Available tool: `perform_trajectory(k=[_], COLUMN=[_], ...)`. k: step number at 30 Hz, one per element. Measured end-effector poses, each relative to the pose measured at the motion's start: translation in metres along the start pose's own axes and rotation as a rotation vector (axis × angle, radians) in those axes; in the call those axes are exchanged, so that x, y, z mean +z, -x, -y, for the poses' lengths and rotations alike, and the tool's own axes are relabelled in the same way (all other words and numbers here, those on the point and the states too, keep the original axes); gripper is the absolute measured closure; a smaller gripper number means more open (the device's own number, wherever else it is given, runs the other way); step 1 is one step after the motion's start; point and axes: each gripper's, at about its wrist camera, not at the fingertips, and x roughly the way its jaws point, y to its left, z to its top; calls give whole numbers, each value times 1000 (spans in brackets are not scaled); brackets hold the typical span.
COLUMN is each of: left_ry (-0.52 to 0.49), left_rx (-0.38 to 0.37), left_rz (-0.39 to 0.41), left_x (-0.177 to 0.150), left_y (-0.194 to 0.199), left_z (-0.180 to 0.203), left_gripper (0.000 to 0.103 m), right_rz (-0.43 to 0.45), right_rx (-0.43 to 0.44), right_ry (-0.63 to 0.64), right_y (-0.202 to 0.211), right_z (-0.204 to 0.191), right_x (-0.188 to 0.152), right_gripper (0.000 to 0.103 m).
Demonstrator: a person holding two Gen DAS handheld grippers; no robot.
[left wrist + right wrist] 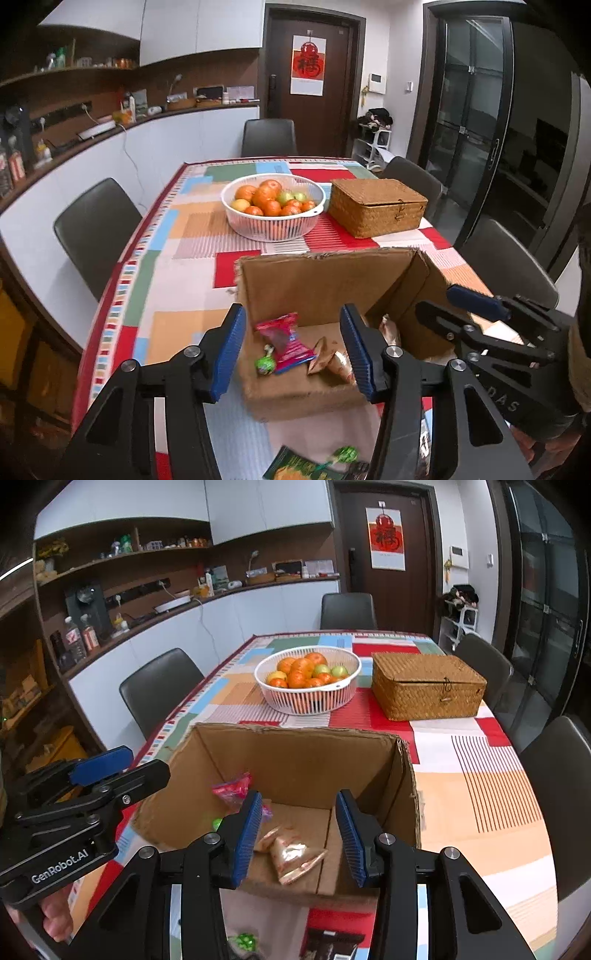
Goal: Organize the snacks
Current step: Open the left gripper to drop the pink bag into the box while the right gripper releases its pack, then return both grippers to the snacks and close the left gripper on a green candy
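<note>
An open cardboard box [314,284] [295,753] stands on the patterned tablecloth near the front edge. Inside lie a pink packet [282,339] [232,788], a green lollipop [265,363] and pale triangular packets [328,360] [295,856]. My left gripper [291,310] hangs open above the box's left half, with nothing pressed between its blue pads. My right gripper [298,795] is open over the right half, above the triangular packets and apart from them. In front of the box on the cloth lie a green packet [295,465], another green lollipop [345,454] [245,941] and a dark packet [332,945].
Behind the box stand a white basket [273,229] of oranges and apples and a closed wicker box [373,206]. Dark chairs [96,229] ring the table. A counter with bottles and appliances runs along the left wall.
</note>
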Motion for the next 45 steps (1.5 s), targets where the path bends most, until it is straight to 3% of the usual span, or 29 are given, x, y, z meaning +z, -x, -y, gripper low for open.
perform_trajectory(k=[9,18,34,45], left_ry=[-26,-44,-58,-169], left_rx=[52,58,64,22], left_rz=[95,126,44,-52], left_x=[-27,-62,-146,-185], left_y=[62,101,124,108], left_z=[-6,-10,-10,7], left_gripper=[48,47,45,45], right_rz=[53,45,-102,-262], right_rx=[54,140,209,217], right_ry=[37,53,135,123], right_y=[39,63,76,67], right_z=[-24,-47,-80,-72], right_x=[-21,-53,-124,-175], right_gripper=[60,60,60,60])
